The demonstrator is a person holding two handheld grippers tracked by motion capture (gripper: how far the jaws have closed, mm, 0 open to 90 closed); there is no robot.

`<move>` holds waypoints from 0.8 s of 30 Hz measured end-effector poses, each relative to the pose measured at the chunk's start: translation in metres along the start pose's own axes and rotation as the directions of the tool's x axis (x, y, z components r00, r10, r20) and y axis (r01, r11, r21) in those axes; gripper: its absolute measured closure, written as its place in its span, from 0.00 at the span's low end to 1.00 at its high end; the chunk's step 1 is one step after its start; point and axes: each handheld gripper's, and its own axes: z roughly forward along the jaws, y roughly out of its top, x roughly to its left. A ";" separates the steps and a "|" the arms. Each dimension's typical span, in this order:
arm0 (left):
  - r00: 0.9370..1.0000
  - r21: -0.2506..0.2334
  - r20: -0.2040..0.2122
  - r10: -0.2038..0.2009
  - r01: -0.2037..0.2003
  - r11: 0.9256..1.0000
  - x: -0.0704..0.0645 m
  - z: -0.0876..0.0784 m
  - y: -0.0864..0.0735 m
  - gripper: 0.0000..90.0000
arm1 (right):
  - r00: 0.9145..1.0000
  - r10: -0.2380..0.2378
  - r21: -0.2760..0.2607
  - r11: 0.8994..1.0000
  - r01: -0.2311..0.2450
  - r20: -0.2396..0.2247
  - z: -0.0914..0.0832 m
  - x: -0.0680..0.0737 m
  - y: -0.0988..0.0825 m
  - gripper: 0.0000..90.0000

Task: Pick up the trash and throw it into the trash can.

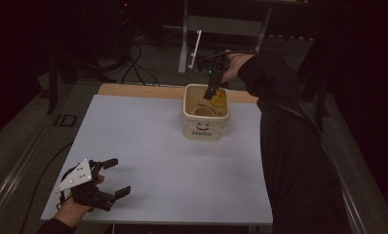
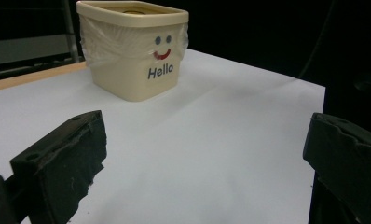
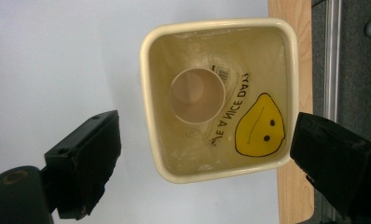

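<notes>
Quick count first: two tools, one bin, one cup, one worktop. Starting at the left, my left tool (image 1: 114,176) is down at the near-left corner of the white worktop (image 1: 148,146), low over the surface with my hand (image 1: 72,210) wrapped around the back and the grey three-cornered plate facing up. Its jaws are spread wide apart with nothing between them, just bare white sheet, and in the left gripper view they point across the worktop at the bin (image 2: 133,49), which sits well apart from them. That bin is a single cream square tub with a plastic liner folded over its rim and a little smiley with "Hello" printed on the front; it stands upright near the far edge of the worktop, right of the middle. Moving right, my right arm reaches far forward in a dark sleeve, and my right tool (image 1: 212,90) hangs over the bin's open top pointing downward. In the right gripper view its jaws are wide open too, gripping nothing, one on each side of the bin's mouth. Looking straight in, there's one brown paper cup (image 3: 197,95) upright on the bottom, beside a yellow smiley print on the liner.
</notes>
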 end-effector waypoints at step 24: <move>1.000 0.017 0.017 0.007 -0.008 1.000 -0.001 0.006 0.000 0.01 | 0.999 0.035 -0.050 0.998 -0.035 -0.003 0.006 0.016 -0.020 0.12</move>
